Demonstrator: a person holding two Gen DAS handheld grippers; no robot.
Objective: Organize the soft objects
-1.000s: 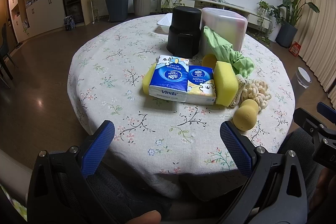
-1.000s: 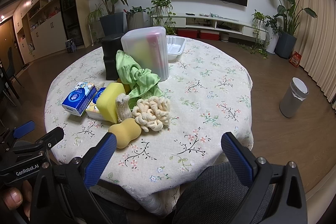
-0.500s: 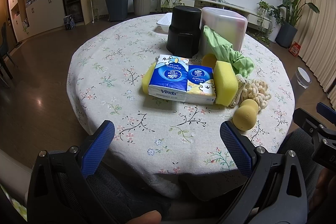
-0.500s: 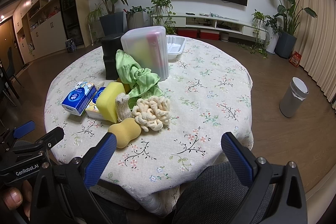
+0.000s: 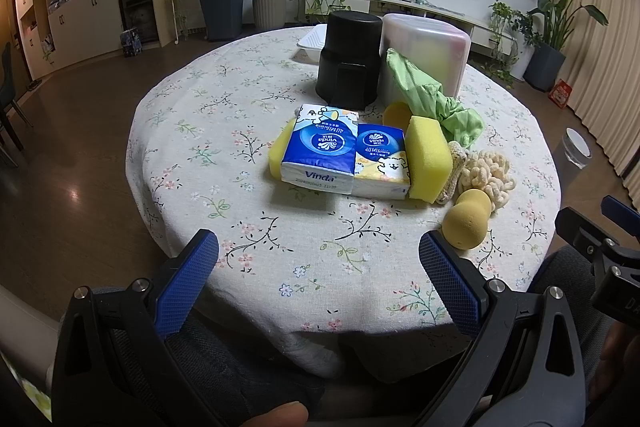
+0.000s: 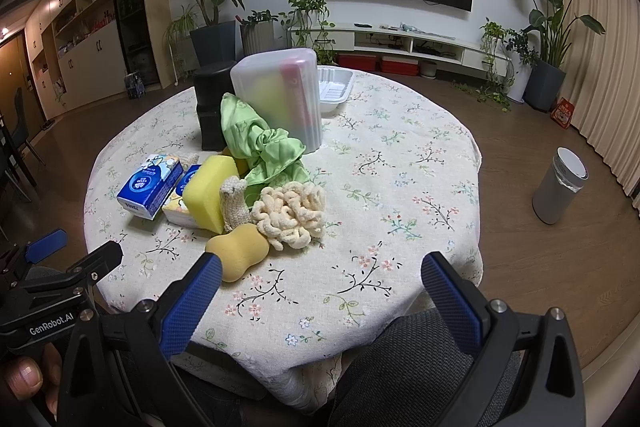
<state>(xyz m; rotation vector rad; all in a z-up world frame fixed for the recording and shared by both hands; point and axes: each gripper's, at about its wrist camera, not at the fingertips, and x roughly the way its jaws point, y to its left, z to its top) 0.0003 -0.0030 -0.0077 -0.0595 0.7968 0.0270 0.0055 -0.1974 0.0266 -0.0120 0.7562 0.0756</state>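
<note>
1. My biggest worry is the table (image 5: 224, 99) itself: the soft things sit in one tight heap near its middle, and both my grippers hang off the near edge, well apart from them. A long reach over the cloth could drag it and shift everything.
2. The frosted bin (image 6: 280, 91) stands upright behind the heap with the green cloth (image 6: 260, 143) draped against its front. If I pull the cloth carelessly, I judge the bin could tip, or knock the black container (image 5: 348, 59) beside it.
3. The two tissue packs (image 5: 320, 147) lie touching, pinned between yellow sponges (image 5: 428, 155). Grabbing one pack may pull its neighbour along.
4. The cream chenille bundle (image 6: 292, 211) touches the knitted piece and the tan gourd-shaped sponge (image 6: 236, 251); its loops could snag my fingers and drag those with it.
5. The tan sponge is rounded and lies nearest the edge, so a glancing pinch could send it rolling off.
6. My left gripper (image 5: 318, 267) is spread wide and holds nothing; my right gripper (image 6: 320, 287) likewise gapes empty. Held side by side, they could collide if both go in together.
</note>
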